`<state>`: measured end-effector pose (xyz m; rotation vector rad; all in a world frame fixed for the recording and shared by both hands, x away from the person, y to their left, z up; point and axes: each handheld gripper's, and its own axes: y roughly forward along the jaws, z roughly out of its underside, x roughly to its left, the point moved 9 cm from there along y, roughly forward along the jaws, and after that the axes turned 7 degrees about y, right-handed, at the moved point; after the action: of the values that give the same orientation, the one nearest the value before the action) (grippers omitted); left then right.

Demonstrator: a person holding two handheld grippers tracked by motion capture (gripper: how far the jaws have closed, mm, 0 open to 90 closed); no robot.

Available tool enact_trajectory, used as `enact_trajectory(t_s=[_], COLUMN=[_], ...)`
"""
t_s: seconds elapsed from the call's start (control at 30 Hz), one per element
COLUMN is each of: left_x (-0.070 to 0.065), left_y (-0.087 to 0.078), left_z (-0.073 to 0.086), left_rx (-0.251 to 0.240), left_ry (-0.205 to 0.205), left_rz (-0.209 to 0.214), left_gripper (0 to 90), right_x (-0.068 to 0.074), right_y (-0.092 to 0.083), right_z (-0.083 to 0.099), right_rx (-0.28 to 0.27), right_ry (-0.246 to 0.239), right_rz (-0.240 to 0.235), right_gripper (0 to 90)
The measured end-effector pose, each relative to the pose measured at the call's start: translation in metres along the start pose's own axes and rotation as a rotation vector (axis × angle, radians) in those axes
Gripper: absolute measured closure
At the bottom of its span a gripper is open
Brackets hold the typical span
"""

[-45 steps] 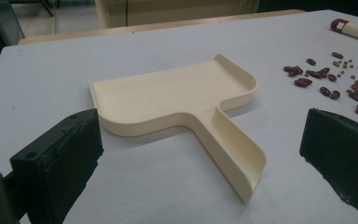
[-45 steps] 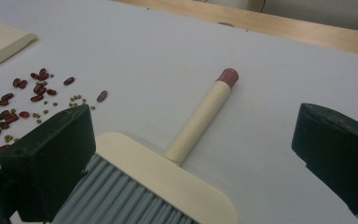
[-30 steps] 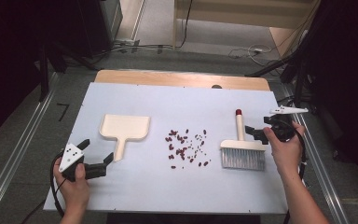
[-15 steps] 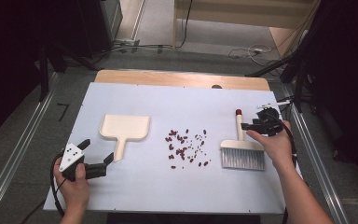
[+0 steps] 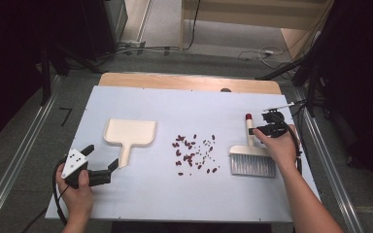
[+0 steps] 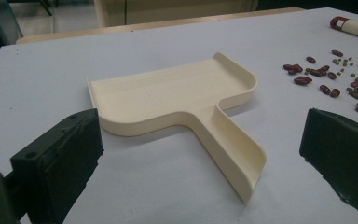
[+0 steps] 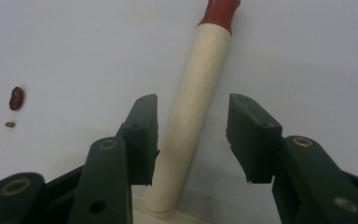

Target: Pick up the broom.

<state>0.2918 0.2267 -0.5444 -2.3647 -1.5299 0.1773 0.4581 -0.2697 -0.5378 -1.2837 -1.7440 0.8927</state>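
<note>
The right gripper [image 5: 258, 130] hides part of the brush handle [image 5: 249, 131] in the high view, so the exact contact is hard to judge there. In the right gripper view the fingers [image 7: 142, 135] stand either side of the handle [image 7: 193, 116]; they have just been closing, the left one is at or almost at the handle, and the right one is clearly off it with white worktop between. The brush [image 5: 252, 162] lies flat on the worktop [image 5: 141, 102], to the right of the scattered beans [image 5: 194, 153]. Its handle is a smooth, pale, round rod with a dark red cap [image 7: 220, 13] at the far end, cut off by the top edge of the right gripper view. The head is a pale bar with a wide fringe of grey bristles, partly covered by the person's right hand.

The beans are a loose patch of glossy dark red kidney shapes mixed with tiny greenish grains [image 6: 347, 63], too small to make out one by one from above.

Left of the beans lies the dustpan [image 5: 128, 136], cream, smooth plastic, a shallow tray with rounded corners, a low raised rim and a short channelled handle pointing toward the person. The left gripper [image 5: 98, 161] sits near the end of that handle, its blocky black fingers [image 6: 60, 158] spread wide with nothing between them; both are cut off by the frame edges in the left gripper view.
</note>
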Motion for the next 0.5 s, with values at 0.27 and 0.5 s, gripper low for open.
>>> enact_trajectory(t_s=[0.27, 0.5], left_x=[0.0, 0.0], left_y=[0.0, 0.0], left_z=[0.0, 0.0], left_rx=[0.001, 0.004], left_ry=[0.002, 0.003], left_rz=[0.0, -0.003], left_gripper=[0.0, 0.0], right_x=[0.004, 0.007], right_y=[0.007, 0.013], right_z=[0.004, 0.006], right_rx=[0.067, 0.091], right_ry=[0.045, 0.038], right_rz=[0.023, 0.044], right_gripper=[61.5, 61.8])
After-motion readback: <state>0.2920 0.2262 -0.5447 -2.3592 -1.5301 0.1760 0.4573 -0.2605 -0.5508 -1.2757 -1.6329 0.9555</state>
